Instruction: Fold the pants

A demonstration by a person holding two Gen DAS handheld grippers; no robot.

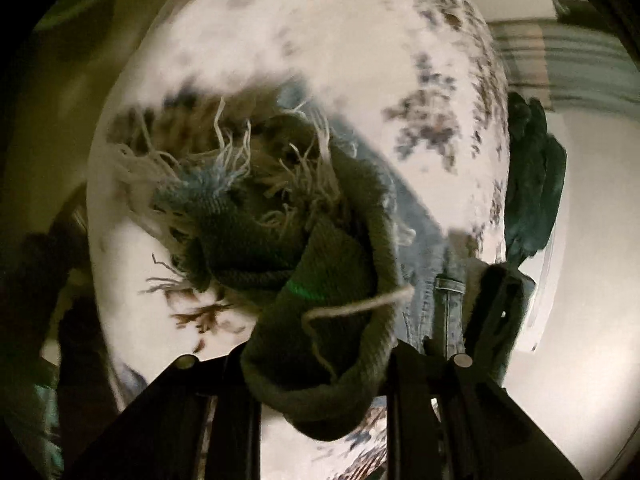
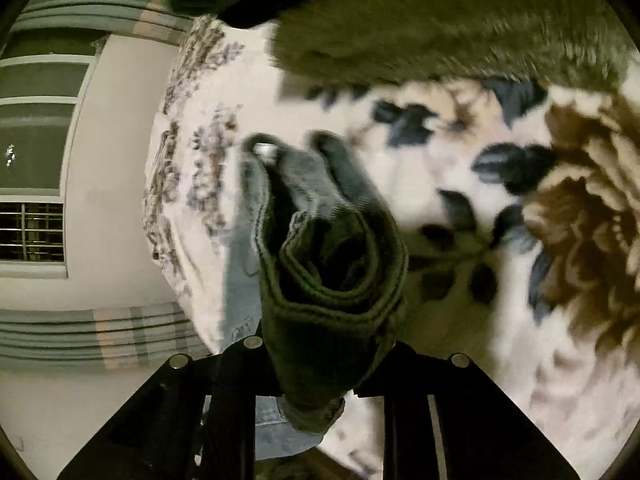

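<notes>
The pants are light blue jeans with frayed leg hems. In the left wrist view my left gripper (image 1: pixel 320 360) is shut on a bunched frayed hem (image 1: pixel 280 232), held above the bed; more of the jeans (image 1: pixel 424 240) trail down to the right. In the right wrist view my right gripper (image 2: pixel 324 352) is shut on a thick folded band of the jeans (image 2: pixel 332 264), lifted above the bed; a metal button (image 2: pixel 264 150) shows at its far end. The fingertips of both grippers are hidden by cloth.
A white bedspread with brown and blue flowers (image 1: pixel 320 60) (image 2: pixel 460 160) lies under both grippers. A brown furry blanket (image 2: pixel 440 32) lies at the far side. A dark green garment (image 1: pixel 532 176) hangs at the bed's right edge. A window with a grille (image 2: pixel 32 232) and striped curtains (image 2: pixel 100 336) are at left.
</notes>
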